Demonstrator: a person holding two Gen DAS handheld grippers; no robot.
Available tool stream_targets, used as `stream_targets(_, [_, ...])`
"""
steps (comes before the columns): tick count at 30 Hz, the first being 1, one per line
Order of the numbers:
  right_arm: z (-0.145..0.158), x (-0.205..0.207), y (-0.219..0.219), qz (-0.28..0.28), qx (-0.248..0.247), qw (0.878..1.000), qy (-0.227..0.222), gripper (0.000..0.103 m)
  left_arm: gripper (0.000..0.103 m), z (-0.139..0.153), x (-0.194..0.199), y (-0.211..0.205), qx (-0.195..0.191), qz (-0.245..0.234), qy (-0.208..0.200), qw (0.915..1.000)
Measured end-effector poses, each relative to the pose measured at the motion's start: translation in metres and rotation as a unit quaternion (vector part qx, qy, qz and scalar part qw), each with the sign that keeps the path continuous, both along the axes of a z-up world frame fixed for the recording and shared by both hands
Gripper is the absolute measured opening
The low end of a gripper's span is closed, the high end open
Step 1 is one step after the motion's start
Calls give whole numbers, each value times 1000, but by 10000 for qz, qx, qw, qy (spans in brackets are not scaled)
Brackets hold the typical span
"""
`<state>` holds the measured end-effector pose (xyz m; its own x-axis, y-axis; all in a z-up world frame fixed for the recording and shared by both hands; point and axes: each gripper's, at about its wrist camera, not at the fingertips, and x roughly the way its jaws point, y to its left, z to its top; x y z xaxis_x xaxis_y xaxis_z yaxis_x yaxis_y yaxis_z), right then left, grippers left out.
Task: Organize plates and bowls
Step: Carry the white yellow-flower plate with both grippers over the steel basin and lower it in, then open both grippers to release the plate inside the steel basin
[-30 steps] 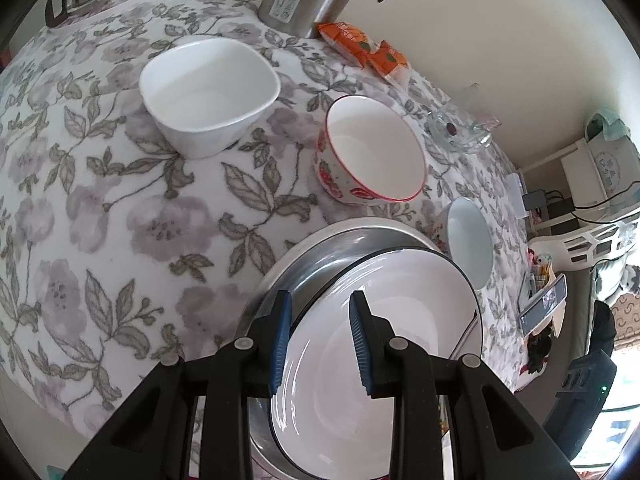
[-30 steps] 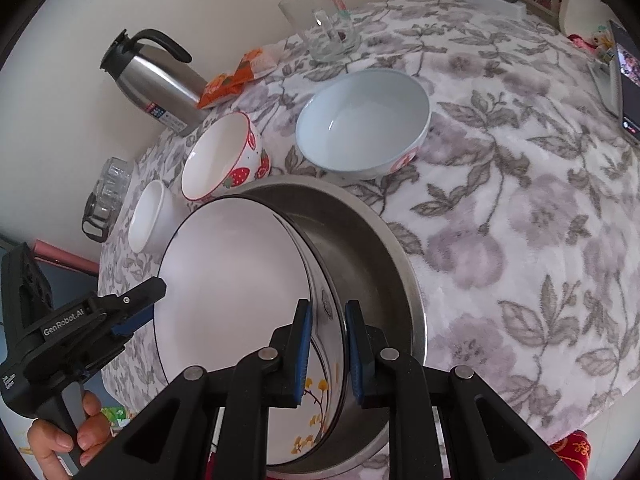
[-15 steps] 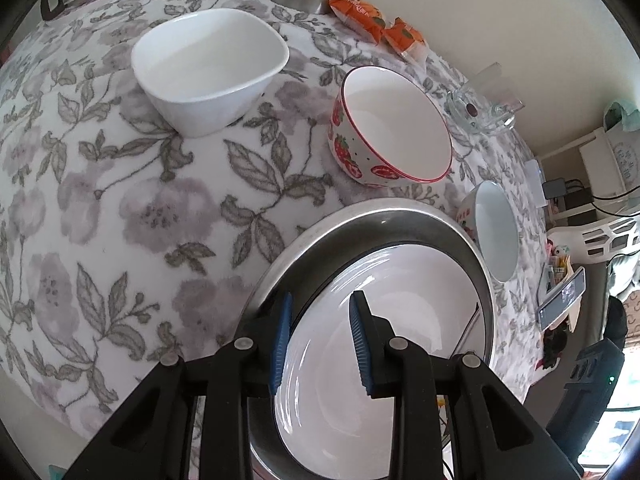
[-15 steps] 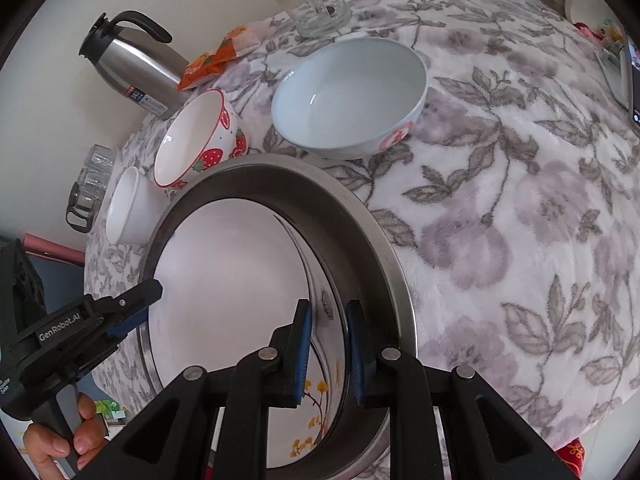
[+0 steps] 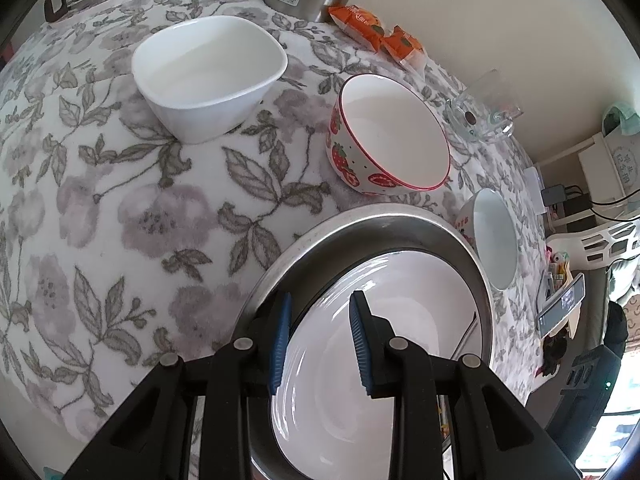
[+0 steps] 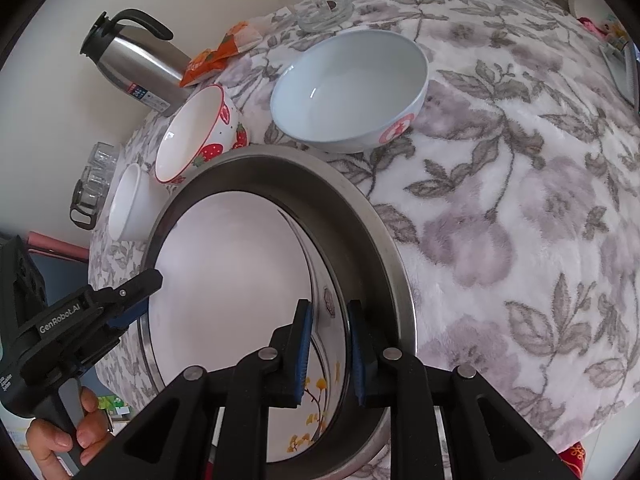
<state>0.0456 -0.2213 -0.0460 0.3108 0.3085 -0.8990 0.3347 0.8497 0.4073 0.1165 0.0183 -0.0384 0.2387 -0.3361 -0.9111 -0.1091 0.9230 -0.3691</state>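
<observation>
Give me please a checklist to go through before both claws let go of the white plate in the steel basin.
1. White plate is inside the steel basin: ok.
2. Left claw grips the plate's rim, one pad inside and one outside: ok.
3. Right claw grips the opposite wall: ok.
4. Plate rests on the basin floor: cannot tell, the underside is hidden.
5. Strawberry bowl and pale blue bowl stand outside the basin, clear of both claws: ok.
</observation>
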Motion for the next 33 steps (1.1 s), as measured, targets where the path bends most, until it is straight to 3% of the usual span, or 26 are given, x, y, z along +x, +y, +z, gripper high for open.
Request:
stream_targets(20, [7, -3, 0, 45, -117, 9999, 1, 22, 31, -1, 1, -2, 43, -41, -21, 10000])
stream_targets(33, [48, -8, 5, 160, -650, 9959, -615, 23, 32, 22, -6, -4, 142, -74, -358, 9992])
